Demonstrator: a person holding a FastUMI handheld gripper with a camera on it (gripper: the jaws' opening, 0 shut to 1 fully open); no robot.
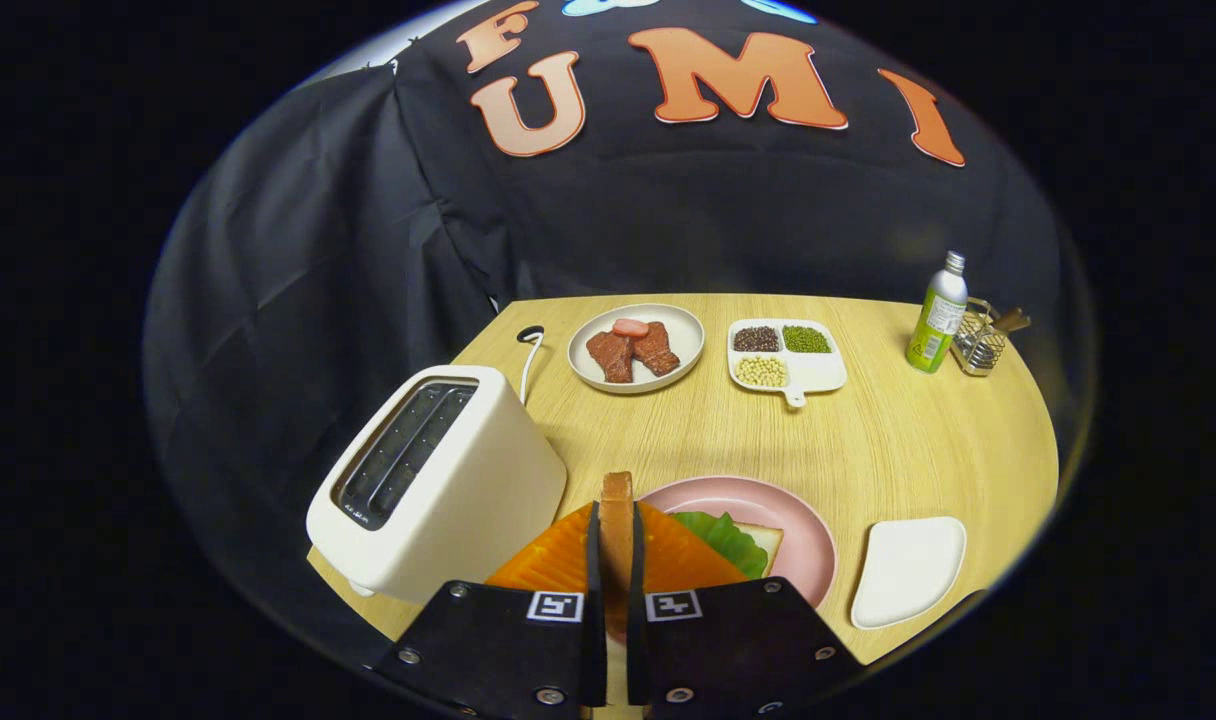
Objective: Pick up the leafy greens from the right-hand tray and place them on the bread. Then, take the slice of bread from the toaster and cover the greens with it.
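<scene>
A: What is the gripper (616, 545) holding?
B: Its fingers are clamping an upright bread slice (616, 520). Greens (723, 540) are lying just ahead-right on the pink plate (803, 530); toaster (438, 480) is standing close left.

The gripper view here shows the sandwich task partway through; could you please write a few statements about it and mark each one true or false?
1. The tongs are shut on a slice of bread held on edge. True.
2. The greens already lie on the bread on the pink plate. True.
3. The toaster holds a slice in its slots. False: both slots look empty.
4. The white tray beside the pink plate holds greens. False: it is bare.
5. The green bottle lies on its side. False: it stands upright by a wire holder.
</scene>
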